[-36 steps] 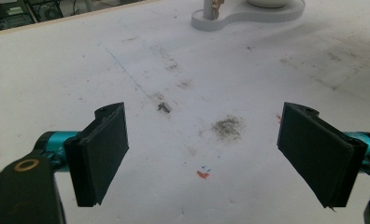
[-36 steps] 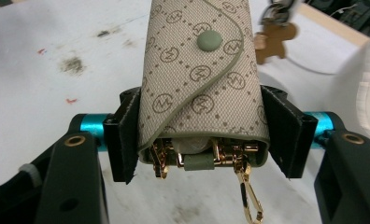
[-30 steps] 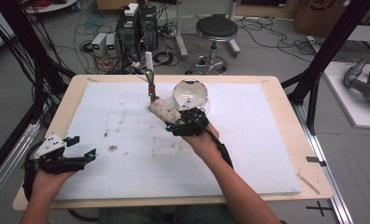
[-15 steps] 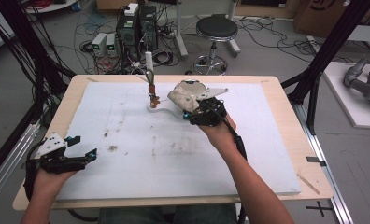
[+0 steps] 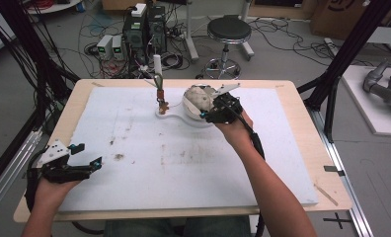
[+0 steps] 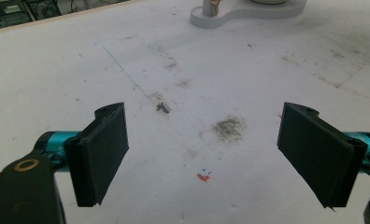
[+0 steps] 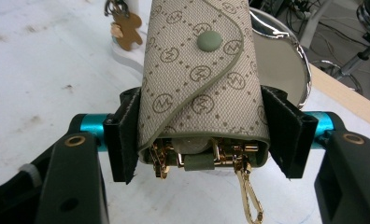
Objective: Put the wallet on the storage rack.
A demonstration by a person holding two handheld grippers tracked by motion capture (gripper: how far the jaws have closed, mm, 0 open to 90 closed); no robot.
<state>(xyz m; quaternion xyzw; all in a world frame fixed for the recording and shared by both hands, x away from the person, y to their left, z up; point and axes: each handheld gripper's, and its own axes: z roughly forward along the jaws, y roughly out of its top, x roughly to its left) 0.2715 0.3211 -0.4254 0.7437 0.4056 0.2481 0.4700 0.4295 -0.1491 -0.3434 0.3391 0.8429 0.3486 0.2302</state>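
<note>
The right gripper (image 7: 204, 140) is clamped on a beige monogrammed key pouch (image 7: 202, 79), one black jaw pressed flat against each side of it, so the pouch fills the whole gap between them. The pouch's flap is snapped shut with a grey-green button (image 7: 209, 42), and gold clasps and a hook (image 7: 249, 198) hang out of its open lower end (that end faces the camera riding on the gripper). In the high view the same gripper (image 5: 218, 109) sits at the far middle of the table (image 5: 302, 106), holding the pouch over a round silver dish (image 7: 276, 51) set on a white stand (image 5: 171, 112). A small brown bear charm (image 7: 125, 33) hangs on the stand's post just beside the pouch. The left gripper (image 6: 204, 149) has its jaws spread wide with nothing between them, over the stained white mat (image 6: 248, 84); whether it touches the mat cannot be told. In the high view it (image 5: 87, 158) is at the near left corner, well apart from the stand.
</note>
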